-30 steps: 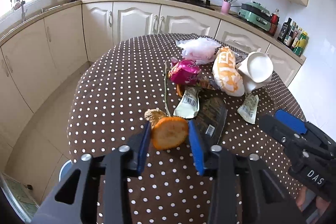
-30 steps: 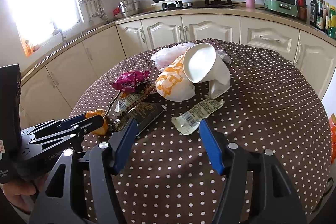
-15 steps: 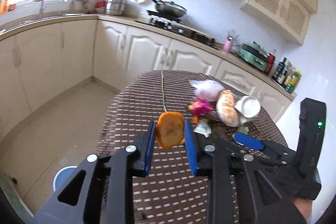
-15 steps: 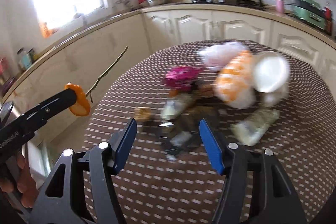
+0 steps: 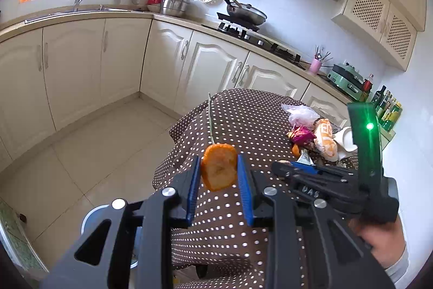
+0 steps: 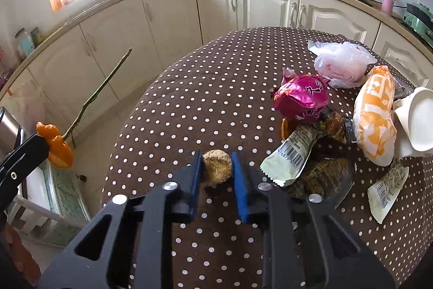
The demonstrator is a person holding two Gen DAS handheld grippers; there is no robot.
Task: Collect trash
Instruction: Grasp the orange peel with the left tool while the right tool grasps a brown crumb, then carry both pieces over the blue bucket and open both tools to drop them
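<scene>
My left gripper is shut on an orange peel with a long green stem, held in the air off the table's left edge; it also shows in the right wrist view. My right gripper is closed around a brown crumbly lump on the dotted tablecloth. Trash lies to the right: a pink foil wrapper, an orange-white bag, a clear plastic bag, barcode wrappers and a white cup.
A round bin stands on the tiled floor below the left gripper, beside the table. Cream kitchen cabinets run along the far walls, with a stove and pan on the counter.
My left gripper lifted the orange peel off the table and swung it left over the floor. My right gripper moved left and closed around the brown lump.
</scene>
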